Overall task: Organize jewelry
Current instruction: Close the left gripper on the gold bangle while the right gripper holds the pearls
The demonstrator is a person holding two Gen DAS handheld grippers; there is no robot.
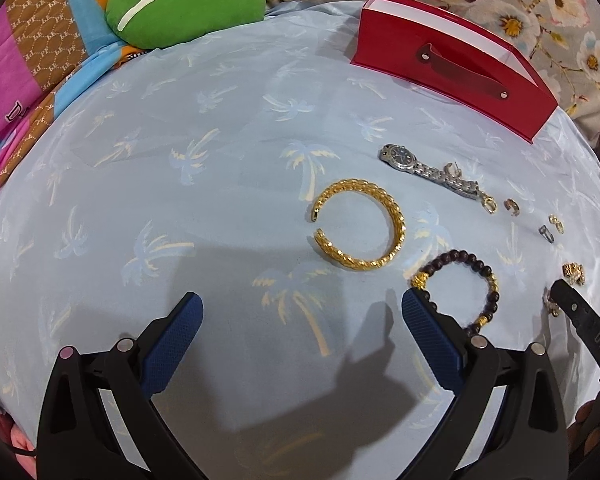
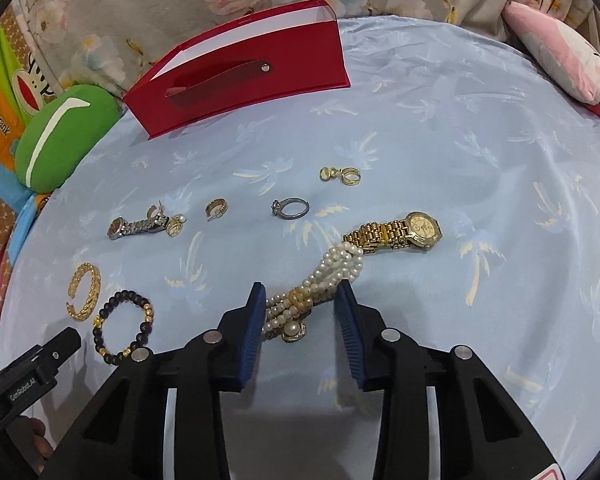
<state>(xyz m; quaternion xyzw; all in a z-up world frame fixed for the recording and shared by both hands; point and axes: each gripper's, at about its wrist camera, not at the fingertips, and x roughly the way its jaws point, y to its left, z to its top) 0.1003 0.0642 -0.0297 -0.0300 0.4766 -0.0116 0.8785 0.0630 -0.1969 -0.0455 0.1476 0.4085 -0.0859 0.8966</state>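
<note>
Two grippers over blue palm-print bedsheet (image 2: 480, 128), right gripper (image 2: 300, 300) jaws partly open astride pearl bracelet (image 2: 320, 284), long axis running away rightward to gold watch (image 2: 404, 232), left gripper (image 1: 302, 308) jaws wide, gold bangle (image 1: 360, 224) just ahead.

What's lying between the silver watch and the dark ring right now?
In the right wrist view, a small gold hoop earring lies between the silver watch and the dark ring, apart from both.
</note>
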